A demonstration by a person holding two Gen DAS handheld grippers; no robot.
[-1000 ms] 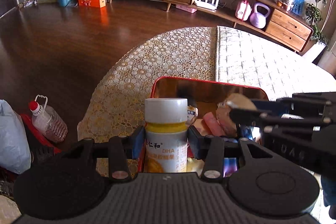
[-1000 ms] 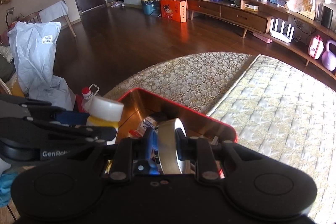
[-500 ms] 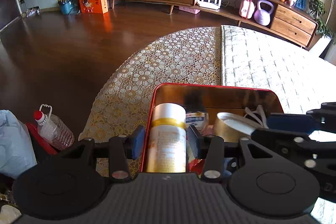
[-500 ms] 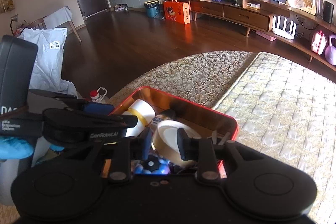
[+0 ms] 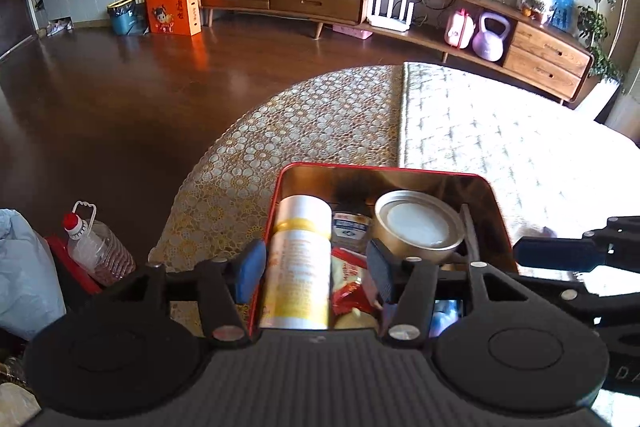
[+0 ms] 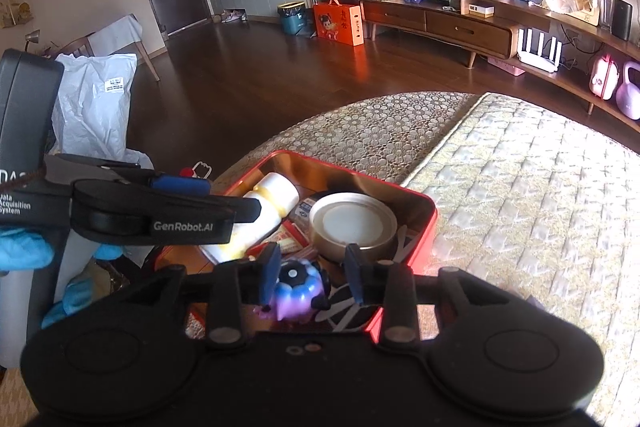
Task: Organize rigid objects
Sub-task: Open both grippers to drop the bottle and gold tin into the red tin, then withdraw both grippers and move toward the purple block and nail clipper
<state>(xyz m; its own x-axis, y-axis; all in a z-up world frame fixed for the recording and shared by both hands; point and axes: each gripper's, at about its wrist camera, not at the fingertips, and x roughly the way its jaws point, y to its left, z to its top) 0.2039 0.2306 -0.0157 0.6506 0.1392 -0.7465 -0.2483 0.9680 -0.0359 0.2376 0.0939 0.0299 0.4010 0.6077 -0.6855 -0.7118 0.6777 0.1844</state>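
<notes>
**A:** What's on my left edge?

**B:** In the left wrist view, a clear plastic jug (image 5: 98, 251) with a red cap and a loop handle stands on the dark, glossy wood floor (image 5: 120, 99). Beside it is a crinkled pale bag (image 5: 24, 275).

**A:** I see it. Next comes the tin (image 5: 384, 171), a red rectangle with rounded corners and a shiny gold inside. It sits on a bed cover (image 5: 500, 131) of quilted fabric with a lace-like ring pattern.

**B:** And the left gripper (image 5: 316, 265)?

**A:** Its jaws are opening. The blue pads stand clear on either side of the bottle (image 5: 298, 267), pressing nothing. The bottle is a smooth white cylinder with a yellow band and a white cap, lying on its side along the tin's left wall.

**B:** To its right?

**A:** A small labelled bottle (image 5: 350, 225) at the back and a crinkly red packet (image 5: 352, 283) nearer me. Then the can (image 5: 418, 223), round dull-gold metal with a pale flat top, lying in the tin's right half.

**B:** The right gripper (image 6: 312, 273)?

**A:** In the right wrist view its jaws are also opening, with nothing pinched. Below the gap sits a glossy lobed toy (image 6: 296, 293), purple and blue with a white dot. The can (image 6: 352, 225) lies just beyond the right pad, apart from it.

**B:** Anything further right?

**A:** Only the bed cover, bright in the sun.
</notes>
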